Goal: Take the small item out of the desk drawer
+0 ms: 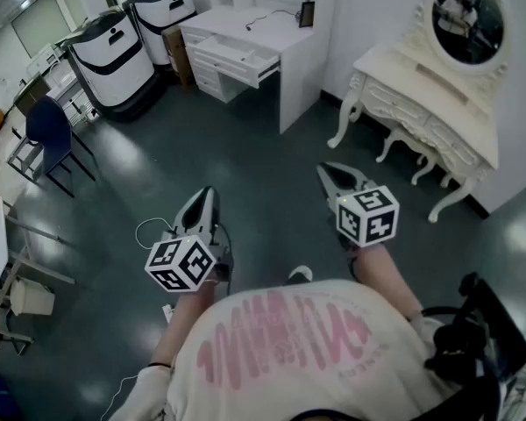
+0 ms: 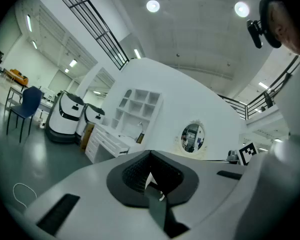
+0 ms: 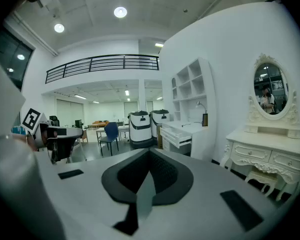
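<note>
A white desk (image 1: pixel 285 38) stands across the room by the wall, with one drawer (image 1: pixel 244 61) pulled open. What lies inside the drawer cannot be seen from here. The desk also shows in the right gripper view (image 3: pixel 190 134) and in the left gripper view (image 2: pixel 107 141). Both grippers are held low in front of the person, far from the desk. My left gripper (image 1: pixel 204 196) is shut and holds nothing. My right gripper (image 1: pixel 330 173) is shut too, jaws together and empty.
An ornate white dressing table (image 1: pixel 425 103) with an oval mirror stands at the right. Two white and black machines (image 1: pixel 114 55) sit left of the desk. A blue chair (image 1: pixel 48 130) is at the far left, and a white cable (image 1: pixel 149 229) lies on the dark floor.
</note>
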Demonstrator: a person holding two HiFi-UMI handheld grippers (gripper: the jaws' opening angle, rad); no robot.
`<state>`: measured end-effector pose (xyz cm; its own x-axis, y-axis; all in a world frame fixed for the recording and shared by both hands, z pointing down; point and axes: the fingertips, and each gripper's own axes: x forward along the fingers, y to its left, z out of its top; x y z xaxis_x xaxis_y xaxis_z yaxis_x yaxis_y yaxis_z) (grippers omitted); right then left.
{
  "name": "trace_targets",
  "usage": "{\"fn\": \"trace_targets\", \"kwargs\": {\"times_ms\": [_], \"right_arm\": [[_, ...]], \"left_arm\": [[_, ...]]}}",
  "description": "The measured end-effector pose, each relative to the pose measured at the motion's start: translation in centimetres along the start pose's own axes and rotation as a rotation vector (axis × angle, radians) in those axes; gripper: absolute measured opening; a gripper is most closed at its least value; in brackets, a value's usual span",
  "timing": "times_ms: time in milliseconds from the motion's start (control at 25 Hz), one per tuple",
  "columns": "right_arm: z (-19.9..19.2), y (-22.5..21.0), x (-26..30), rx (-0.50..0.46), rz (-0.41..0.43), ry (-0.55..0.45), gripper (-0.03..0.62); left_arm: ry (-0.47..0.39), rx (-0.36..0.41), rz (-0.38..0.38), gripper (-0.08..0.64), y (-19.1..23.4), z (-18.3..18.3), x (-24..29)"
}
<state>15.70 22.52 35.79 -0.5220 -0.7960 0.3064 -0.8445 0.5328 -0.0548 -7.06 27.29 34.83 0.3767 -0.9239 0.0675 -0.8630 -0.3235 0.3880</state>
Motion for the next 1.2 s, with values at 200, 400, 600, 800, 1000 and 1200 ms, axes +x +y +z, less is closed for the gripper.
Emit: {"fn": "trace_targets", "kwargs": {"times_ms": [200, 400, 600, 800, 1000, 1200], "right_arm": [[0.0, -0.2, 0.7, 0.004, 0.007, 0.004, 0.015], [-0.1, -0.2, 1.1, 0.009, 0.012, 0.005, 0.015], [0.3, -0.4, 1.2, 0.012, 0.004, 0.010, 0.015], [-0.3, -1.5, 2.1, 0.081, -0.004, -0.010, 0.015], [-1.4, -3.9, 5.0, 0.178, 0.012, -0.001, 0.015], [-0.4, -7.7, 10.9, 0.174, 0.002, 0.014, 0.015]], "left_arm": [[0.003, -0.002, 0.000, 0.028, 0.2, -0.1, 0.6], [0.007, -0.005, 0.005, 0.028, 0.5, -0.2, 0.6], [0.011, -0.009, 0.001, 0.028, 0.4, 0.1, 0.6], [0.032, -0.030, 0.001, 0.028, 1.5, -1.0, 1.2], [0.069, -0.021, 0.026, 0.028, 3.4, -2.4, 3.4], [0.055, -0.043, 0.055, 0.028, 6.7, -1.8, 8.0]]}}
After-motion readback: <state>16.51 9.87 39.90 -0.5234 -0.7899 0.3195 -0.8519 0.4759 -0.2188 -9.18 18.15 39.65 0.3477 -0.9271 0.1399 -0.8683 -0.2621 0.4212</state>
